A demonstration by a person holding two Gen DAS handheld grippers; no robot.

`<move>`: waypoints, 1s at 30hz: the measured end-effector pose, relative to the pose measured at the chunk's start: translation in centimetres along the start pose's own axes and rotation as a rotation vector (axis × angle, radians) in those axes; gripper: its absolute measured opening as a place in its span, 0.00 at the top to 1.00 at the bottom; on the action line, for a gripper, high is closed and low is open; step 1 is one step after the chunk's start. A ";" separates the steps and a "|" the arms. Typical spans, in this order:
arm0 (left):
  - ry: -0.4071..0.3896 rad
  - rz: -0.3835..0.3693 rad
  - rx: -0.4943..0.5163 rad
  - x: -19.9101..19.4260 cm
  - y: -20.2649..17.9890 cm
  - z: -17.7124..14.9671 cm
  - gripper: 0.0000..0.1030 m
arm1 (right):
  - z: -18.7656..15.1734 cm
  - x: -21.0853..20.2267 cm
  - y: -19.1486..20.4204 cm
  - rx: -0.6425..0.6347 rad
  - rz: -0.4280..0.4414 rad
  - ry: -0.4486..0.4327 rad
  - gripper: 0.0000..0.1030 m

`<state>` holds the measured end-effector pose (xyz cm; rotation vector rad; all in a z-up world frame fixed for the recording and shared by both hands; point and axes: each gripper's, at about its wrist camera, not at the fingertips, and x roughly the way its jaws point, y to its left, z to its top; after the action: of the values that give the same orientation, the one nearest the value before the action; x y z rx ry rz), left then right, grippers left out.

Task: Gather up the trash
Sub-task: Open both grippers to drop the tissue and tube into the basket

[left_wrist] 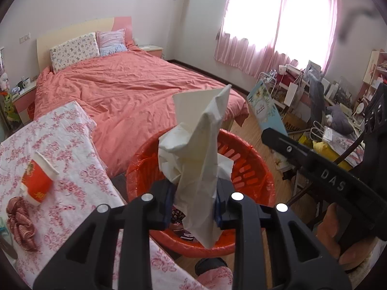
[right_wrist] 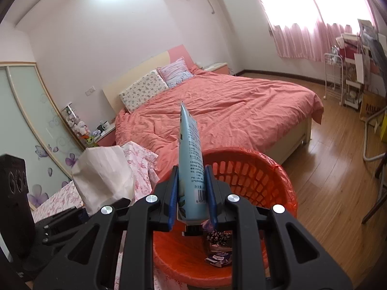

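Observation:
My left gripper (left_wrist: 194, 201) is shut on a crumpled white tissue (left_wrist: 200, 145) and holds it over the red trash basket (left_wrist: 256, 166). My right gripper (right_wrist: 192, 201) is shut on a light blue tube (right_wrist: 191, 159), cap end down, above the same red basket (right_wrist: 273, 181). Small wrappers (right_wrist: 219, 258) lie in the basket's bottom. The tissue also shows at the left in the right wrist view (right_wrist: 104, 174). A red paper cup (left_wrist: 36, 181) lies on its side on the floral tablecloth (left_wrist: 72, 149).
A dark red hair scrunchie (left_wrist: 20, 222) lies on the table near the cup. A bed with an orange-pink cover (left_wrist: 135, 91) stands behind the basket. Cluttered shelves and bags (left_wrist: 314, 101) fill the right side. Wood floor (right_wrist: 338, 169) lies right of the basket.

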<state>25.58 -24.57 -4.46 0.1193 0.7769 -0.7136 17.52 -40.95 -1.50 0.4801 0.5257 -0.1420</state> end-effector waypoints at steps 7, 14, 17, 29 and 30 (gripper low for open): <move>0.043 0.043 -0.011 2.5 0.6 -0.4 0.53 | -0.4 1.9 -1.6 0.050 -0.030 0.045 0.73; 0.059 0.096 -0.036 2.6 2.7 -1.3 0.37 | -1.2 1.8 -1.6 0.059 -0.047 0.067 0.57; 0.061 0.110 -0.043 2.4 3.4 -1.5 0.35 | -1.2 1.7 -1.4 0.054 -0.061 0.070 0.56; 0.038 0.284 -0.047 -2.0 6.3 -4.6 0.13 | -2.5 1.2 2.9 -0.119 -0.107 0.048 0.46; 0.037 0.304 -0.049 -2.6 6.9 -5.0 0.12 | -2.7 1.2 3.3 -0.133 -0.105 0.049 0.43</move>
<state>25.60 -16.19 -7.39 0.2023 0.7900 -0.4046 18.11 -36.79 -2.83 0.3266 0.6041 -0.1948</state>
